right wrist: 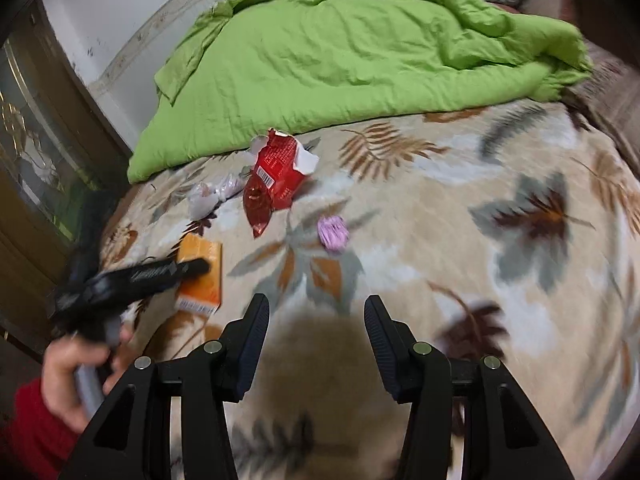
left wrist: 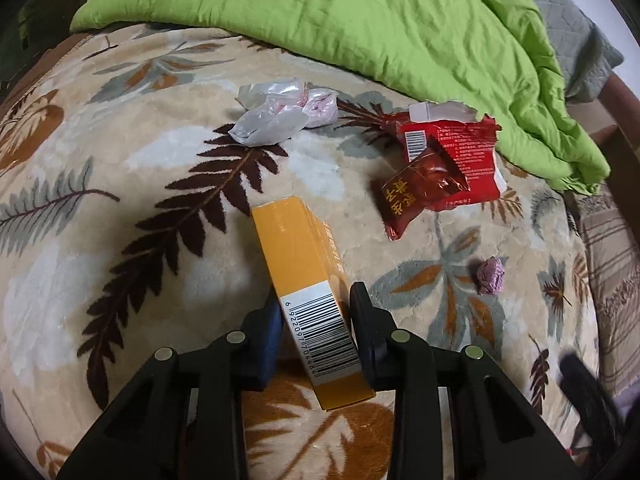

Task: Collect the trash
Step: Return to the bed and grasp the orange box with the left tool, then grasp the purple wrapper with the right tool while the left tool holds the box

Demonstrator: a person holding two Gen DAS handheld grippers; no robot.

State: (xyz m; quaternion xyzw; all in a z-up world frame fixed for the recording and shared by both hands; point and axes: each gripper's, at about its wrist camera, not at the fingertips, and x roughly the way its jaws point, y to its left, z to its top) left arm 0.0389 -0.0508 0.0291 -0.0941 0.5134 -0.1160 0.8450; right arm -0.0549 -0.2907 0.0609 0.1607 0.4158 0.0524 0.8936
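The orange box lies on the leaf-patterned blanket, long and narrow, its barcode end nearest the left gripper. That end sits right between the two black fingers, which stand close against its sides; the right one looks pressed to the box edge, the left one is tight beside it, so the box appears pinched at its near end. From the other side, the box shows with one dark finger lying across its top.

Beyond the box, further up the blanket, a dark red candy wrapper rests partly on a torn red packet. To their left is a crumpled clear plastic bag. Off to the right of the box, apart from everything, sits a small purple paper ball.

The right gripper hangs over bare blanket with its fingers spread fairly wide and nothing between them; the purple ball lies ahead of it, well short of the tips. A hand in a red sleeve grips the left tool's handle. A rumpled green quilt covers the far side of the bed.
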